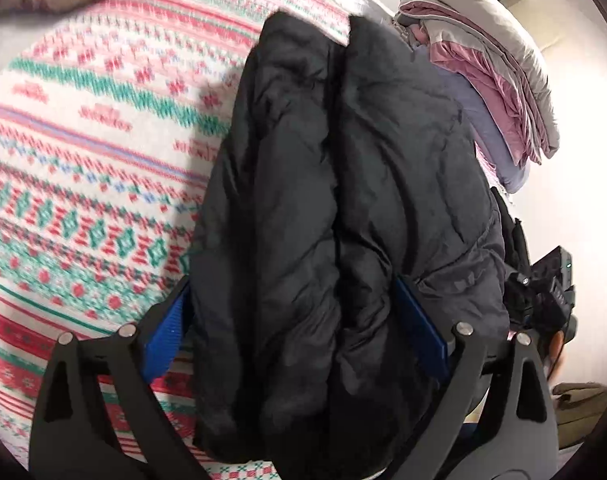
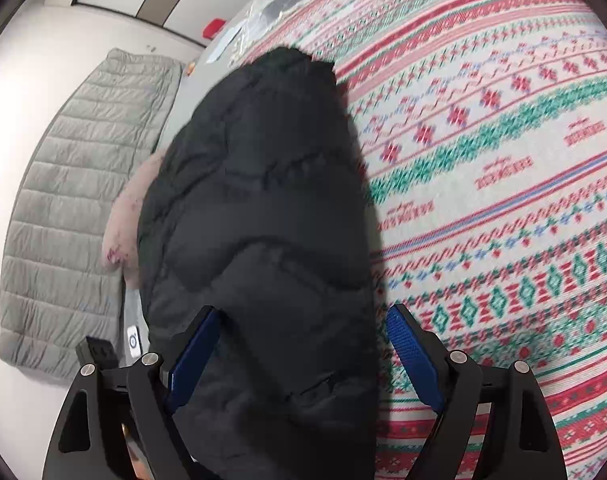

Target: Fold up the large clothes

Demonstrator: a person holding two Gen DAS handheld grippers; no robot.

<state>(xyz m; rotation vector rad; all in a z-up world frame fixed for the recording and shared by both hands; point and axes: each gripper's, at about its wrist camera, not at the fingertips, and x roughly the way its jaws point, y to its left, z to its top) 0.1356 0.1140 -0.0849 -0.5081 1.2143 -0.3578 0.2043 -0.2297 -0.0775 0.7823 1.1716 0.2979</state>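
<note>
In the left wrist view, the patterned cloth (image 1: 83, 152), knitted-looking with red, green and blue bands on white, covers the surface across the left side. At centre the black padded jacket (image 1: 343, 200) is bunched into two thick vertical rolls, lying on that cloth and running from the top of the picture down between the fingers. The left gripper (image 1: 299, 332) has its blue-padded fingers (image 1: 163, 344) set wide, one against each flank of the bundle, so the jacket fills the whole gap and is clamped between them. To the right of the jacket rises a pile of folded clothes (image 1: 491, 64) in grey, pink and lilac. Lower right, the other gripper's black body shows beside the jacket's edge.

In the right wrist view, a grey quilted jacket (image 2: 83, 208) lies flat at far left on a pale floor, with a pinkish garment (image 2: 127, 224) between it and the black jacket. The black jacket fills the centre, its left edge over the pink garment and its right edge on the patterned cloth. The right gripper (image 2: 303, 356) also has its fingers (image 2: 415, 356) spread wide; the left pad presses the fabric, while the right pad looks just beside the jacket's edge, and I cannot tell whether it touches.
</note>
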